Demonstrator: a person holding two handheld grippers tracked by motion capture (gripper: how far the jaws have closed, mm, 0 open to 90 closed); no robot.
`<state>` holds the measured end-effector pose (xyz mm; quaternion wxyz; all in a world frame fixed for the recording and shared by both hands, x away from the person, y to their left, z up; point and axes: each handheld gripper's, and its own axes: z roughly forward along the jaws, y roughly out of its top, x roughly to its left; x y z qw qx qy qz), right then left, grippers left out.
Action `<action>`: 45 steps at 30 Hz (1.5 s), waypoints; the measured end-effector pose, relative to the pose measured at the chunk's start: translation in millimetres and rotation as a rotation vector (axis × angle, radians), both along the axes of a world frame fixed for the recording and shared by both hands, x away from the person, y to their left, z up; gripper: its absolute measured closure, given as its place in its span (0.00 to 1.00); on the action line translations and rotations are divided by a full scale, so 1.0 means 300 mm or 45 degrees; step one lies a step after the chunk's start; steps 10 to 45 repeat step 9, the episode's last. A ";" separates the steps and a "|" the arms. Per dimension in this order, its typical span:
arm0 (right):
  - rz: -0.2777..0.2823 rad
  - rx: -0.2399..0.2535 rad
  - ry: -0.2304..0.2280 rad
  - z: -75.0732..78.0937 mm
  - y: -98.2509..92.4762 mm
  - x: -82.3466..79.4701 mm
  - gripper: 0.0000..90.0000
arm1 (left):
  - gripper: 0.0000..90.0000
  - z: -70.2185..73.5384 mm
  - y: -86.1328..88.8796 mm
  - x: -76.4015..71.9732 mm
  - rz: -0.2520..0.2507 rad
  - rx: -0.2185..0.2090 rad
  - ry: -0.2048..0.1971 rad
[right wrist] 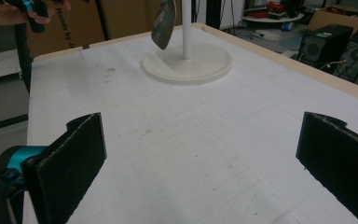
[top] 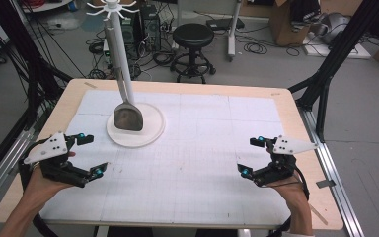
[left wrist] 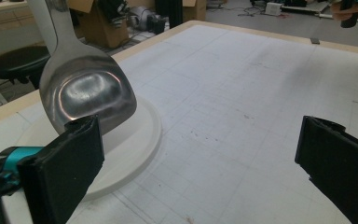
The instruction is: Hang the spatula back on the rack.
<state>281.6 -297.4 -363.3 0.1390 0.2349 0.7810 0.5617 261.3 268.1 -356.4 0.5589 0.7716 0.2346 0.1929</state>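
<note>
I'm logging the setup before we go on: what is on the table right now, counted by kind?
White utensil stand with round base: 1
Shiny metal spatula hanging from the stand: 1
Black hand-held gripper: 2, left and right, both with jaws apart and holding nothing
Total: 4

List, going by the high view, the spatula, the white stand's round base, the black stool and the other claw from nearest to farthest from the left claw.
1. Round base, just ahead and to the right of the left claw.
2. Spatula, hanging over that base; nearly a tie with it.
3. Right claw, across the table.
4. Black stool, on the floor beyond the table.
</note>
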 end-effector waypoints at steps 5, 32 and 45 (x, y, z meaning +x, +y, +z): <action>-0.004 0.001 -0.002 -0.001 0.000 0.000 0.00 | 0.02 -0.002 0.001 -0.001 0.004 -0.034 -0.019; -0.007 -0.001 -0.001 -0.003 0.001 0.000 0.00 | 0.02 -0.003 -0.002 -0.003 -0.004 -0.037 -0.014; -0.007 -0.001 -0.001 -0.003 0.001 0.000 0.00 | 0.02 -0.003 -0.002 -0.003 -0.004 -0.037 -0.014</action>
